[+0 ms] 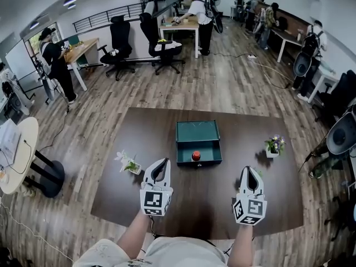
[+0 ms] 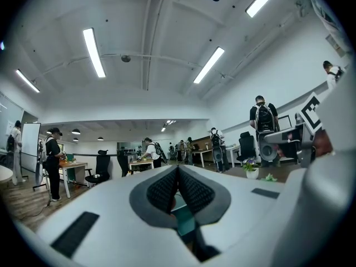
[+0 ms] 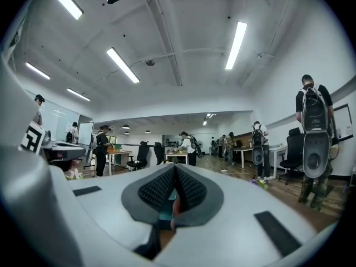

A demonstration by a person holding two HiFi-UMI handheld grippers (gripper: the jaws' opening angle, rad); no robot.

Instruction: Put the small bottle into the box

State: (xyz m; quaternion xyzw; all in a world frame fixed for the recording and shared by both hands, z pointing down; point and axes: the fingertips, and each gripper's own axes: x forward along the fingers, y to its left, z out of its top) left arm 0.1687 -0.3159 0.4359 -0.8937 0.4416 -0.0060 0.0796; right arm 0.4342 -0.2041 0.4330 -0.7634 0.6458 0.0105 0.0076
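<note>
A teal box (image 1: 182,149) lies open on the middle of the dark brown table (image 1: 222,204). In its near compartment stands a small red bottle (image 1: 196,156). My left gripper (image 1: 161,162) hovers over the table in front of the box and a little to its left, its jaws together with nothing between them. My right gripper (image 1: 248,171) is further right, toward the front edge, also shut and empty. In the left gripper view the left gripper (image 2: 178,172) has its ribbed pads meeting at the tip. The right gripper (image 3: 175,169) looks the same in the right gripper view.
A small white pot with pale flowers (image 1: 129,163) stands left of my left gripper. Another potted plant (image 1: 273,146) stands at the table's right side. Beyond the table are wooden floor, desks, office chairs (image 1: 120,43) and several people.
</note>
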